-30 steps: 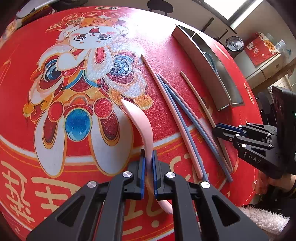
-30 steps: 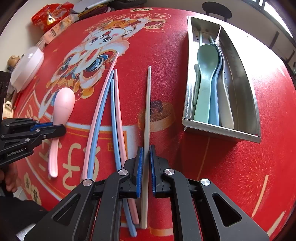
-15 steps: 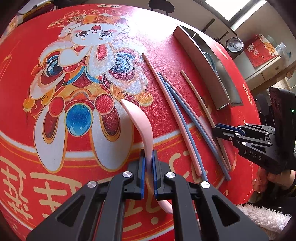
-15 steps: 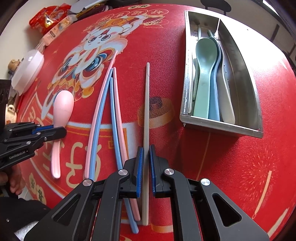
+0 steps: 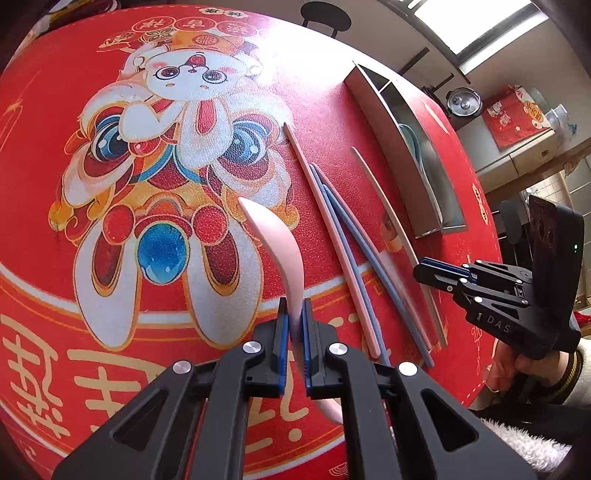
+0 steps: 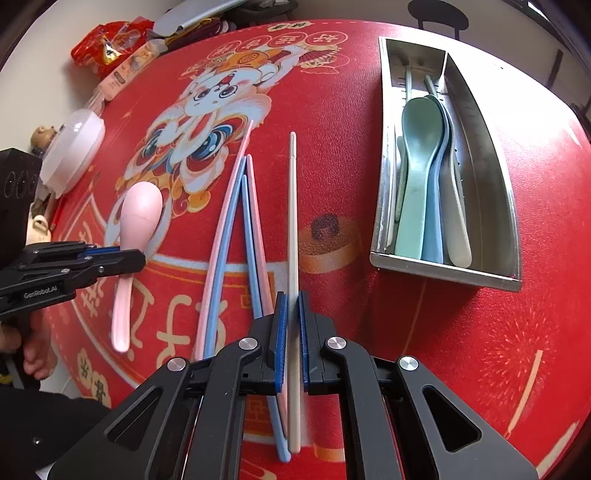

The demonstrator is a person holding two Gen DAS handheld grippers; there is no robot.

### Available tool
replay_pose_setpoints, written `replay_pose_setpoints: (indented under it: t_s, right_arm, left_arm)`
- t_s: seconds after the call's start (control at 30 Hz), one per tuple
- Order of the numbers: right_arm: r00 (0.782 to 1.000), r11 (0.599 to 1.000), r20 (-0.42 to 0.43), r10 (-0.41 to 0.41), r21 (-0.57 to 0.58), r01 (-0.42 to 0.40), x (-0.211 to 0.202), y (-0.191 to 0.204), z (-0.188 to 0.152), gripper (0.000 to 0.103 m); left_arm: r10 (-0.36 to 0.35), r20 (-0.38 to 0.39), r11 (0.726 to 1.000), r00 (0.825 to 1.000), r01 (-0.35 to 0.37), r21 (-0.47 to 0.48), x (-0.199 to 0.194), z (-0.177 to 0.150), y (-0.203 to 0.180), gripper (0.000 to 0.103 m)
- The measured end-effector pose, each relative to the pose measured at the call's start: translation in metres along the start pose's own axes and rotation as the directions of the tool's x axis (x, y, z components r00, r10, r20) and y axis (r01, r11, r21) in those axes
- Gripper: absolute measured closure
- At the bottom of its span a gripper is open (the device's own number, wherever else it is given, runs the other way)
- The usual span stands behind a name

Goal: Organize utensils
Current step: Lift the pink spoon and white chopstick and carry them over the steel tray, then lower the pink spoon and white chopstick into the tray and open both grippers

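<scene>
My left gripper is shut on the handle of a pink spoon and holds it above the red mat; it also shows in the right wrist view. My right gripper is shut on a beige chopstick, lifted off the mat. Two pink and two blue chopsticks lie side by side on the mat between the grippers. A steel tray at the right holds green, blue and white spoons in its left compartment.
A white lidded bowl and snack packets sit at the mat's far left edge. The round table's near edge is close below both grippers. A black chair stands beyond the table.
Both grippers have risen with their loads: the pink spoon and the beige chopstick have come up off the mat. The loose chopsticks and tray have not moved.
</scene>
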State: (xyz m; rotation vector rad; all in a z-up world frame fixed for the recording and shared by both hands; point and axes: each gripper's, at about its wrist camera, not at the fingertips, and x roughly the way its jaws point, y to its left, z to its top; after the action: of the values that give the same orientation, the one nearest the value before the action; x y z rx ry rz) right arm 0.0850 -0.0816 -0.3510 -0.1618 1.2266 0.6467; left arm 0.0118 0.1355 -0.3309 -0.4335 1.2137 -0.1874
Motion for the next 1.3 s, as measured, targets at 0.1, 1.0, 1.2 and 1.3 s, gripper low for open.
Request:
replay_pose_setpoints:
  t_s: [0.1, 1.0, 1.2, 1.3]
  right_arm:
    - [1.000, 1.000, 0.024, 0.019, 0.014, -0.020, -0.007, -0.001, 0.003, 0.097]
    - [0.967, 0.981, 0.255, -0.014, 0.191, -0.036, -0.076, -0.087, 0.048, 0.097]
    - [0.964, 0.974, 0.264, -0.037, 0.225, -0.024, -0.071, -0.115, 0.063, 0.097]
    - [0.966, 0.973, 0.255, -0.040, 0.230, -0.021, -0.063, -0.122, 0.071, 0.097]
  left_arm:
    - [-0.006, 0.014, 1.000, 1.000, 0.006, -0.001, -0.007, 0.004, -0.002, 0.097]
    - [-0.094, 0.005, 0.971, 0.996, 0.091, 0.220, 0.023, 0.103, -0.127, 0.097]
    - [-0.076, -0.052, 0.961, 0.996, 0.087, 0.261, 0.058, 0.133, -0.154, 0.097]
    - [-0.054, -0.066, 0.959, 0.996, 0.070, 0.274, 0.072, 0.144, -0.162, 0.097]
